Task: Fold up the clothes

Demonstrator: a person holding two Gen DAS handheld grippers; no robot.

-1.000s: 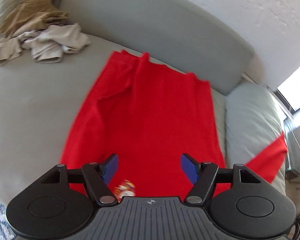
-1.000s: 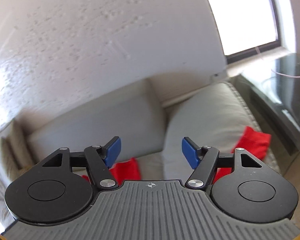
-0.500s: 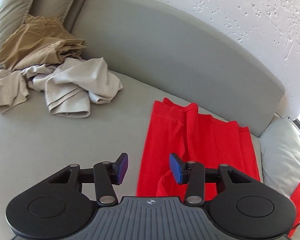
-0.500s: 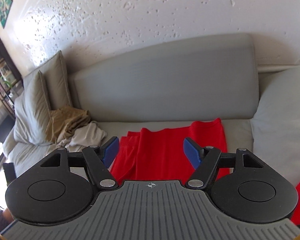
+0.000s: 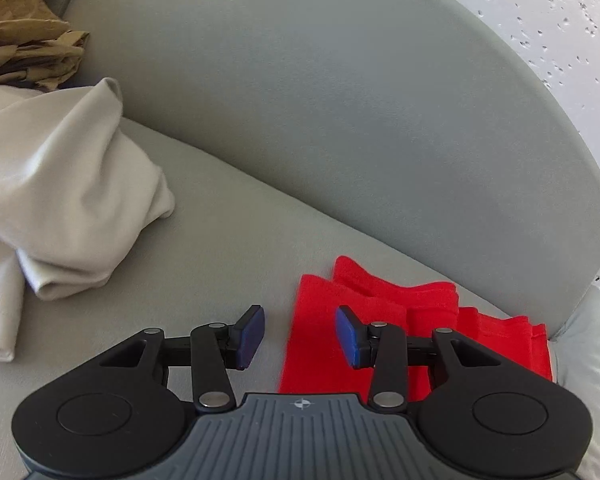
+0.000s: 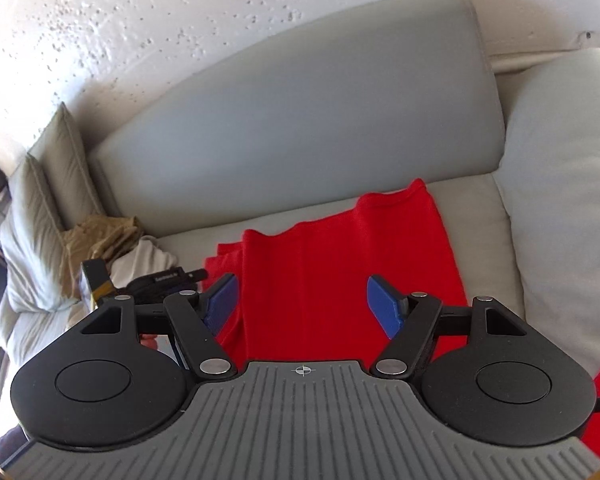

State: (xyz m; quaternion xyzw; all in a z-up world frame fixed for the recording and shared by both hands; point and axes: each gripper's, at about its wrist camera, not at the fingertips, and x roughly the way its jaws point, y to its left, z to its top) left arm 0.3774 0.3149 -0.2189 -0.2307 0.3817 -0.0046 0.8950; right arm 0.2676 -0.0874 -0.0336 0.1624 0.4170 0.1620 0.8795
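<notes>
Left wrist view: the left gripper (image 5: 299,335) points down at the grey sofa seat (image 5: 204,216), its blue pads set at a moderate gap after just having been closing; the left edge of the red garment (image 5: 384,320) shows in the gap, but neither pad presses on it. The garment lies on the seat against the foot of the backrest (image 5: 340,100), toward the seat's right end, with its folded layers stacked at the back edge. A heap of beige clothes (image 5: 60,200) sits at the seat's left side, well apart from the red cloth, and tan clothes (image 5: 24,44) lie behind the heap in the back left corner.

Right wrist view: the right gripper (image 6: 302,304) stands wide above the same red garment (image 6: 340,264), with nothing between its pads but the cloth lying below them. The garment spreads from the back edge of the seat toward the front, beside the large pale cushion (image 6: 560,200) at the seat's right end. The other gripper's black body (image 6: 160,280) appears at the garment's left edge. The tan and beige clothes (image 6: 112,244) lie at the far left end, in front of two upright cushions (image 6: 48,184).
</notes>
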